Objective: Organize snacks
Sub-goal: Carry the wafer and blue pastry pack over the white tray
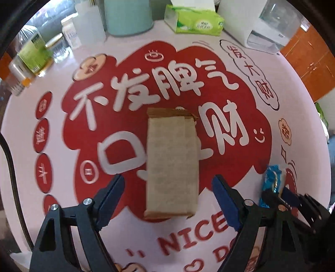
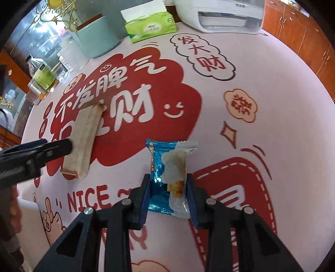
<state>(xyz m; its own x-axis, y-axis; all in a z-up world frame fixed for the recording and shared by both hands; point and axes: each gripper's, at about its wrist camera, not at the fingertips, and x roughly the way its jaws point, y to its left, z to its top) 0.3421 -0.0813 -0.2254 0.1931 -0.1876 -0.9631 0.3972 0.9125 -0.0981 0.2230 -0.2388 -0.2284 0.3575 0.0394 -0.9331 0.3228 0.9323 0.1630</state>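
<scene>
**Gripping the Blue Snack, Straddling the Tan One**

Holding two grippers over the counter (image 2: 272, 69), I look down on a pale pink cloth printed with a big red cloud shape and white lettering. My right gripper (image 2: 168, 188) is clamped on a small blue snack packet (image 2: 167, 167); the blue pads press its two long edges, and the packet's clear window shows a pale biscuit-like piece inside. The packet's far end sticks out past the fingertips, above the cloth. Whether it is lifted or resting on the cloth I cannot tell.

My left gripper (image 1: 168, 188) points steeply down with its jaws wide apart. A long tan snack packet (image 1: 172, 163) lies flat on the red print between them, its near end level with the fingertips, and neither pad touches it. From the right wrist view the same tan packet (image 2: 83, 142) lies to the left of the blue one, well apart from it, with one left finger just at its side.

Along the far edge of the counter stand a green tissue box (image 1: 193, 21), a pale teal container (image 1: 128, 16), a white printer (image 2: 226, 16) and, at the far left, several bottles and jars (image 1: 35, 50).
</scene>
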